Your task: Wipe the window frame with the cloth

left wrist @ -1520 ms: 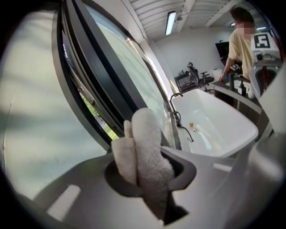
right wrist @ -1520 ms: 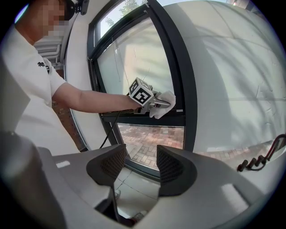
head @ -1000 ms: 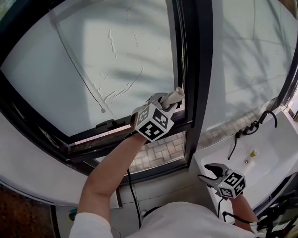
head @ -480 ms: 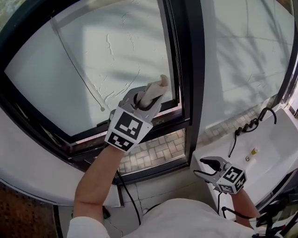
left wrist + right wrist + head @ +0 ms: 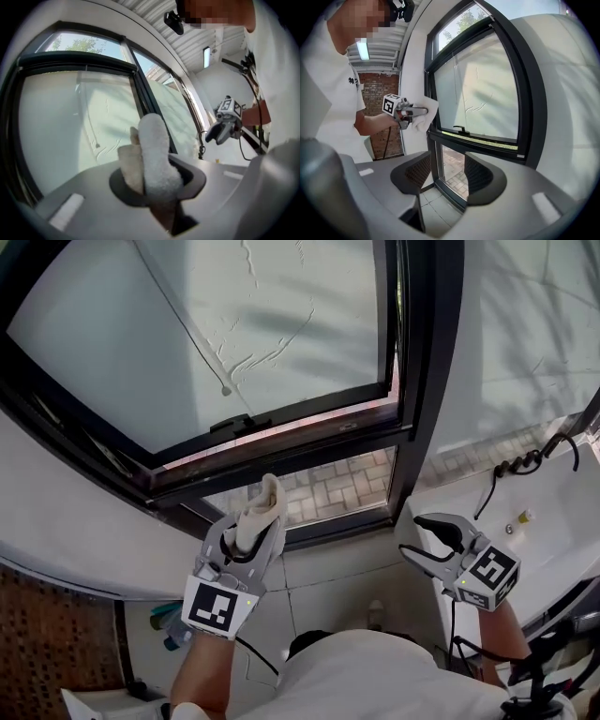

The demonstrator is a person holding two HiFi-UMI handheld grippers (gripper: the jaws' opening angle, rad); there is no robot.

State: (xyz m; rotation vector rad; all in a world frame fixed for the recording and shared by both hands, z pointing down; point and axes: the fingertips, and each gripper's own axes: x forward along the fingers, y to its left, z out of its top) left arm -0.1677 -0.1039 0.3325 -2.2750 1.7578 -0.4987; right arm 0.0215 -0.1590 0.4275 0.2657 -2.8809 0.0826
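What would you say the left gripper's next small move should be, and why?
Probably lift the left gripper up and forward until the cloth touches the lower rail of the window frame. Its jaws are shut on the cloth, but the cloth hangs clear of the frame, below it in the head view. The right gripper is open and empty.

White surface [image 5: 564, 507] over on the right has a tiny yellow-topped thing [image 5: 525, 517] sitting on it, with black cables [image 5: 523, 463] at its back edge. Tiled floor [image 5: 323, 582] below has a greenish-blue thing [image 5: 167, 622] by the wall, can't tell what.
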